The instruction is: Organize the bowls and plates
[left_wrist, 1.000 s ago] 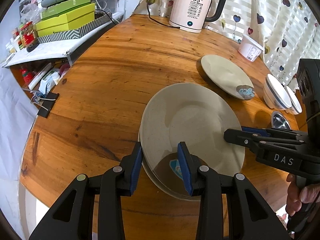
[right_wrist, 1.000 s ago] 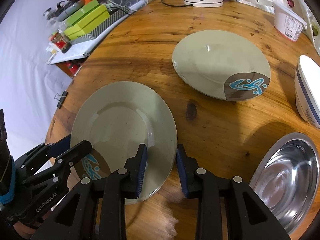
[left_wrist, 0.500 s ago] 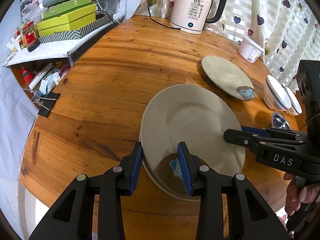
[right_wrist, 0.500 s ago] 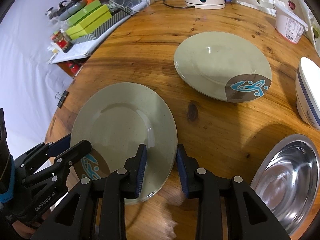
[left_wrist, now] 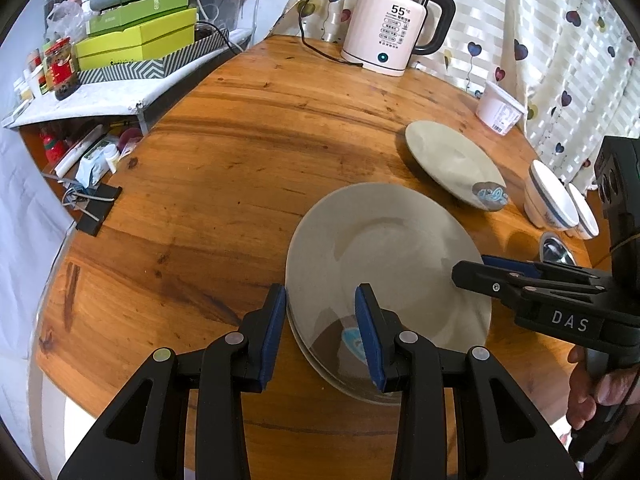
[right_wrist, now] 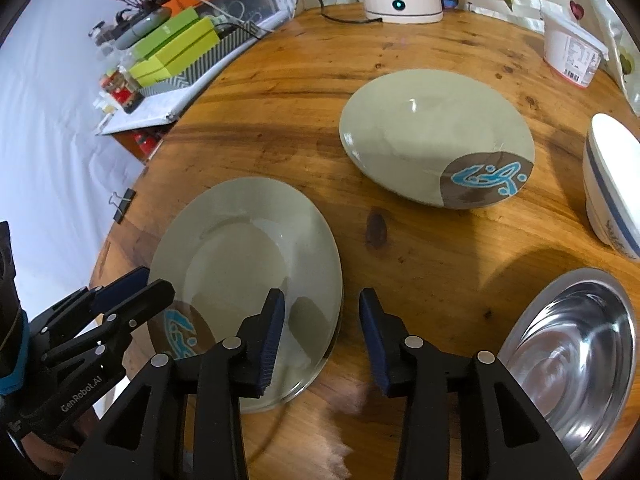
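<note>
Stacked plates (right_wrist: 240,256): I had them lying near the table (left_wrist: 240,152) edge.
Right gripper (right_wrist: 322,332): jaws opening, straddling the plates' rim, pads clear of it.
Left gripper (left_wrist: 320,328): jaws apart around the opposite rim, no squeeze I could see.
Second plate (right_wrist: 424,136): well apart, beyond.
Steel bowl (right_wrist: 576,356): beside my right fingers.

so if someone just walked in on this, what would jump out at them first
The stacked grey-green plates near the table's front edge, with the left gripper and right gripper straddling opposite rims, the right one's jaws opening. Next, a lone matching plate farther back, and the shiny steel bowl at the right.
</note>
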Tool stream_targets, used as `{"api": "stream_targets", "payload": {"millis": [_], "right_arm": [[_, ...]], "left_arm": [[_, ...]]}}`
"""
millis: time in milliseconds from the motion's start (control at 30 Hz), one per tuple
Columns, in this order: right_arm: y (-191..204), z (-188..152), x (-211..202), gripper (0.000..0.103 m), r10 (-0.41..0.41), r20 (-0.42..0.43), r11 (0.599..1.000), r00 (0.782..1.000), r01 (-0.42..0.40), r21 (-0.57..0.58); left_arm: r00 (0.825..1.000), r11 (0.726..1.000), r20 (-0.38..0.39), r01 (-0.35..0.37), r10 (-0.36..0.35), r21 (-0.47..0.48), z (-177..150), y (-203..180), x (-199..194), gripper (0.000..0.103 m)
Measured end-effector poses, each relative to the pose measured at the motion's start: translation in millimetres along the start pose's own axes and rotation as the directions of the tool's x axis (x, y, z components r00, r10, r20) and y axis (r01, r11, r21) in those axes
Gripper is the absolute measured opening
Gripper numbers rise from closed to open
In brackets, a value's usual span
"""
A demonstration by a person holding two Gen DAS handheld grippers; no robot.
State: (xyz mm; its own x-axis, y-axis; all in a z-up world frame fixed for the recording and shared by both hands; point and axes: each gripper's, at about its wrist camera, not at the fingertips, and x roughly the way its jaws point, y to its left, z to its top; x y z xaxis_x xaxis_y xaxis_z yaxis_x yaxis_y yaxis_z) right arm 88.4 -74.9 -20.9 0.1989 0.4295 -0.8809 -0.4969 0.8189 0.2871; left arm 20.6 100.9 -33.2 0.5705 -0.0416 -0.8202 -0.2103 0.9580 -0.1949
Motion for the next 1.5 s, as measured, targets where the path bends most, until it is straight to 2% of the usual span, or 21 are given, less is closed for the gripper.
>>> {"api": "stream_targets", "payload": {"millis": [100, 200, 367, 933, 1000, 1067, 1167, 1300, 1367, 1500], "right_arm": [[2.2, 0.6, -3.3, 0.038, -0.004, 0.020, 1.000, 1.000, 0.004, -0.011], [6.8, 0.5, -5.1, 0.026, -0.005, 0.032, 0.999, 0.999, 0.006, -0.034], [8.3, 0.8, -4.5, 0.022, -0.023, 0.038, 0.999, 0.999, 0.025, -0.045], [6.1, -2.4, -7.4, 0.022, 0.001, 0.035, 0.999, 0.999, 0.001, -0.033], [4.4, -2.3, -11.5, 0.023, 0.005, 0.044, 0.999, 0.999, -0.004, -0.031], [2.3, -2.0, -16.9, 0.032, 0.010, 0.049, 0.999, 0.999, -0.008, -0.031], [0.2, -2.1, -28.2, 0.038, 0.015, 0.077, 1.000, 0.997, -0.012, -0.029], [-4.1, -2.5, -43.4, 0.039, 0.036, 0.110, 0.999, 0.993, -0.034, -0.025], [-9.1, -2.8, -50.6, 0.045, 0.057, 0.133, 0.998, 0.990, -0.055, -0.013], [-19.3, -3.5, -61.6, 0.047, 0.061, 0.164, 0.998, 0.985, -0.064, 0.018]], "left_arm": [[1.000, 1.000, -0.001, 0.003, -0.003, -0.004, 1.3, 1.0, 1.5, 0.037], [1.000, 1.000, -0.001, 0.008, -0.008, -0.009, 0.6, 2.4, 2.0, 0.037], [1.000, 1.000, -0.003, 0.008, -0.008, -0.009, 0.6, 2.9, 1.9, 0.037], [1.000, 1.000, -0.012, 0.007, -0.007, -0.003, -3.4, 2.1, 3.2, 0.037], [1.000, 1.000, -0.002, 0.005, -0.005, -0.002, -1.8, 3.0, -0.2, 0.037], [1.000, 1.000, 0.009, -0.001, 0.001, 0.000, 0.9, 3.3, -3.8, 0.037], [1.000, 1.000, 0.030, -0.004, 0.004, 0.007, 5.3, 2.3, -11.1, 0.037], [0.999, 1.000, 0.050, 0.005, -0.007, 0.027, 12.0, -2.4, -17.6, 0.037], [0.998, 0.999, 0.057, 0.012, -0.015, 0.037, 15.4, -5.6, -20.1, 0.037], [0.998, 0.998, 0.067, 0.019, -0.023, 0.059, 20.7, -12.8, -22.9, 0.037]]}}
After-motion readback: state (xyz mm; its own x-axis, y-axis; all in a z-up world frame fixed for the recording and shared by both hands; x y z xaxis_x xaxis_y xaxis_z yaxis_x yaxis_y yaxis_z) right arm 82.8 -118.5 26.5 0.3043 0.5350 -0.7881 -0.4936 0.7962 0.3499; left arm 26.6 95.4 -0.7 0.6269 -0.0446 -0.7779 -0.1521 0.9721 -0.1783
